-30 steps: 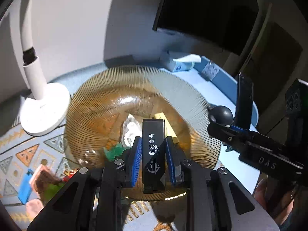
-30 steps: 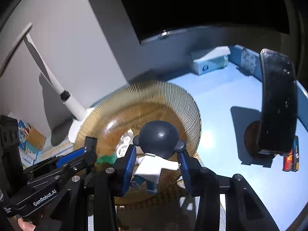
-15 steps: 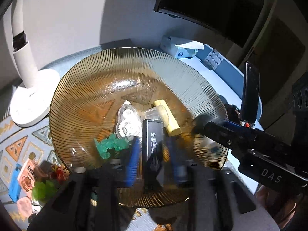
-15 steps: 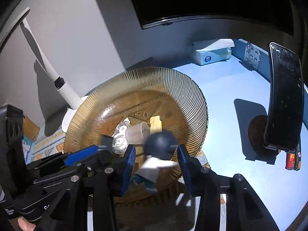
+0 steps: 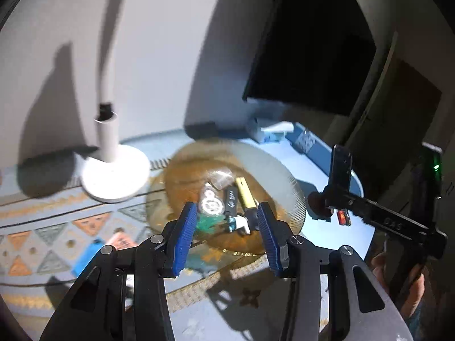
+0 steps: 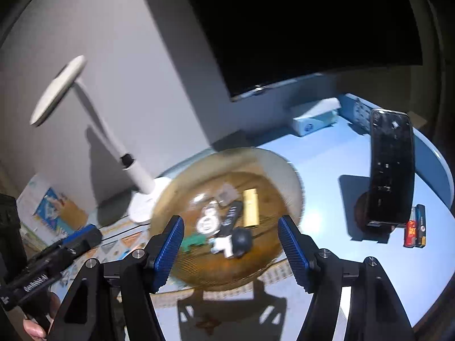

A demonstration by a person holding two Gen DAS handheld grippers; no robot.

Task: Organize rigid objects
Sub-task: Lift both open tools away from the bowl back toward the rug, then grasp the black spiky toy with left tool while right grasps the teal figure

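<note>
I see the black stick [image 6: 231,218] lying in the amber glass dish [image 6: 287,176] on my blue tabletop [image 6: 341,159], long axis toward the dark monitor [image 6: 298,28]. Left gripper [image 5: 224,236] and right gripper [image 6: 231,251] both gape, holding nothing.

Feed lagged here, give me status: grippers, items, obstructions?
Left gripper open, empty. Right gripper open, empty. Black stick and figurine lying in amber dish. Nothing blocking.
</note>
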